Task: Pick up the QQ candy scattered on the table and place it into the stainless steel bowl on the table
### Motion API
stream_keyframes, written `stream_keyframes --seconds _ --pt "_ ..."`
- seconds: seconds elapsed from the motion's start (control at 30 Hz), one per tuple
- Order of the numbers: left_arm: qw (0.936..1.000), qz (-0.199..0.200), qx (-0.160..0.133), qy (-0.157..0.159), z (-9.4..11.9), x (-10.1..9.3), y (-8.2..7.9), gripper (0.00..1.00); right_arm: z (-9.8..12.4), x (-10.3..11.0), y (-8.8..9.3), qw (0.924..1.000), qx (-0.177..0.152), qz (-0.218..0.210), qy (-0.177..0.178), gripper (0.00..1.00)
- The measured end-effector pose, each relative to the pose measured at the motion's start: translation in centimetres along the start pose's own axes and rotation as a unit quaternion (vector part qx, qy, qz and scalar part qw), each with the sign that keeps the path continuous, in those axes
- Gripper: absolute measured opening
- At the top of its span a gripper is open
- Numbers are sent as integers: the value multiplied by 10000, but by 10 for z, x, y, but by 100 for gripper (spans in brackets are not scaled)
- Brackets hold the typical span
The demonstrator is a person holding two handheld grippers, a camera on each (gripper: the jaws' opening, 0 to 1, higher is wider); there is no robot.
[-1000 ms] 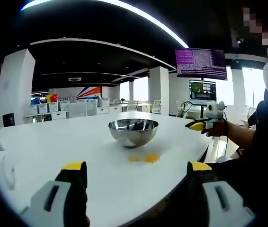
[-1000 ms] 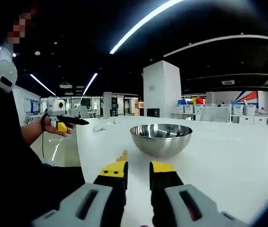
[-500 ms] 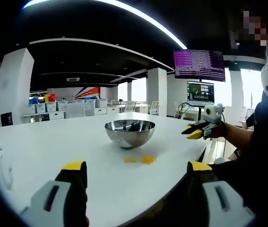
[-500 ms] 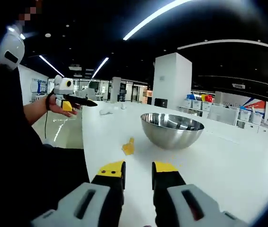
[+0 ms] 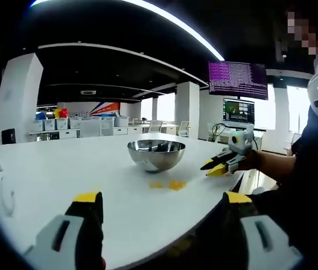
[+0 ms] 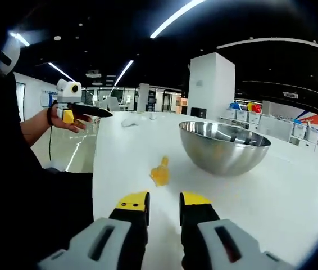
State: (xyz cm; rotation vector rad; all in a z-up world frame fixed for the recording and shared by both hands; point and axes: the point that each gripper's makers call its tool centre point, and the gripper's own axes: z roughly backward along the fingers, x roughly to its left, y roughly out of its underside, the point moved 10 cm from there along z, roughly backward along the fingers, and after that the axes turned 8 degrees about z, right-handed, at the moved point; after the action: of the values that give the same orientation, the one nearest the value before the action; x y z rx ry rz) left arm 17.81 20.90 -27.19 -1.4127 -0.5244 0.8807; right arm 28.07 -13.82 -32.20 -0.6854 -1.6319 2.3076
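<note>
1. In the left gripper view, the left tool [image 5: 158, 205] is hanging released over the white desk [image 5: 46, 174], its jaws standing wide apart with nothing between them.
2. Ahead of it, two orange candies [image 5: 170, 184] are lying on the desk, just in front of the steel bowl [image 5: 156, 155].
3. To the right, the right tool [image 5: 210, 167] is pointing toward the candies.
4. In the right gripper view, the right tool is hovering with jaws nearly together, gripping nothing; the candies are lying just ahead, the bowl beyond to the right.
</note>
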Motion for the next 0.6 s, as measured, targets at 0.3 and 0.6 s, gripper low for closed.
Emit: stream_keyframes --seconds 0.3,0.6 --pt "9999 12 -59 -98 11 7 -1 87 -44 7 -9 9992 153 164 -340 19" --pt "9997 14 -121 -219 21 15 -2 87 -62 3 -3 9985 366 127 -395 15"
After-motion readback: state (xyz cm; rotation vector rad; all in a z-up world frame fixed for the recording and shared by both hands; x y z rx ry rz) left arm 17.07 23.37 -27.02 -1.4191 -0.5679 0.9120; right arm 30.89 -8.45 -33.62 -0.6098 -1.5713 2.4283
